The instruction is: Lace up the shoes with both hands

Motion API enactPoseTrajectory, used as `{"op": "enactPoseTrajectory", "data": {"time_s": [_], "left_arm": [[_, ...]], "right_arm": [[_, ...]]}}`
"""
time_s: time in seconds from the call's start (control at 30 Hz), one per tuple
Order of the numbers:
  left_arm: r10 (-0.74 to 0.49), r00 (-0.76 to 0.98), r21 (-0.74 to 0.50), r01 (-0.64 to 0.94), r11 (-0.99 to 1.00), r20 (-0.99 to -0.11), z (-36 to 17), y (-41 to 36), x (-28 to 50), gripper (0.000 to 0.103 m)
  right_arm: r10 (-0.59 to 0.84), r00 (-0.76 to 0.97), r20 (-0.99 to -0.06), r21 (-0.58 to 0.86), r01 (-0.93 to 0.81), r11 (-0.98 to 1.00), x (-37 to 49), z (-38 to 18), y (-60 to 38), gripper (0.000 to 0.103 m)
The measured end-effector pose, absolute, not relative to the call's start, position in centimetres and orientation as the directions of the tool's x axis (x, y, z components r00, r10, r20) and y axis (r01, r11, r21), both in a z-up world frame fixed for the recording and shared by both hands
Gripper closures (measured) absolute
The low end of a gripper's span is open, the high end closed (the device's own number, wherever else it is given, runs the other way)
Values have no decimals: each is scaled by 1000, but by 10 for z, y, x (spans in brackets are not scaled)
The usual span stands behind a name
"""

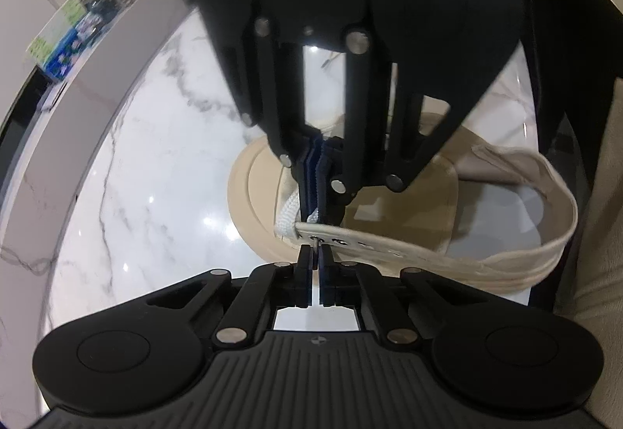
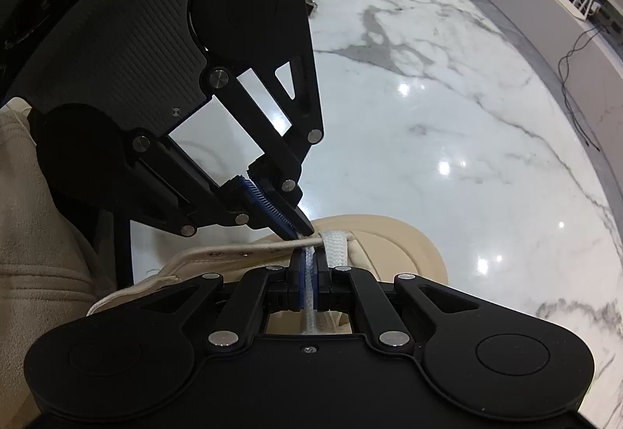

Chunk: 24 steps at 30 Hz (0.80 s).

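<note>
A: What is the biggest thing here?

B: A white marble tabletop with grey veins. A beige shoe lies on it, toe towards the far side in both wrist views, its eyelet strip running along the near edge.

A: And the claws?

B: The left claw is closed right at the first eyelets, its tips pinched on a thin lace tip poking out there. The right claw is closed on the flat white lace, which runs between its blue pads.

A: How do the two stand to each other?

B: Their tips nearly meet over the front of the shoe, one from each side.

A: Anything else?

B: A cream sleeve at the edge.
</note>
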<state>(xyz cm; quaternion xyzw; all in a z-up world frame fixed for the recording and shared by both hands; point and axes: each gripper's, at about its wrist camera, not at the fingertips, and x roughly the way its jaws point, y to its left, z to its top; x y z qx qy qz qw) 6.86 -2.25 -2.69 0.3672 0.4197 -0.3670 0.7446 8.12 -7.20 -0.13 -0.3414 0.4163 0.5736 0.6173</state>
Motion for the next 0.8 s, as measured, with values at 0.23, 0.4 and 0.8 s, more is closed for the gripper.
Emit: {"op": "enactPoseTrajectory", "data": {"time_s": [0.23, 0.4, 0.8], "left_arm": [[-216, 412, 254, 817, 517, -885, -15, -12, 64, 101], [-169, 465, 305, 773, 556, -869, 2, 3, 55, 101], [114, 638, 514, 488, 705, -762, 73, 88, 27, 101]], "right_arm": [[451, 29, -892, 56, -983, 175, 73, 15, -95, 89], [457, 64, -887, 49, -972, 231, 60, 28, -120, 80], [406, 150, -901, -3, -941, 339, 42, 40, -150, 80]]}}
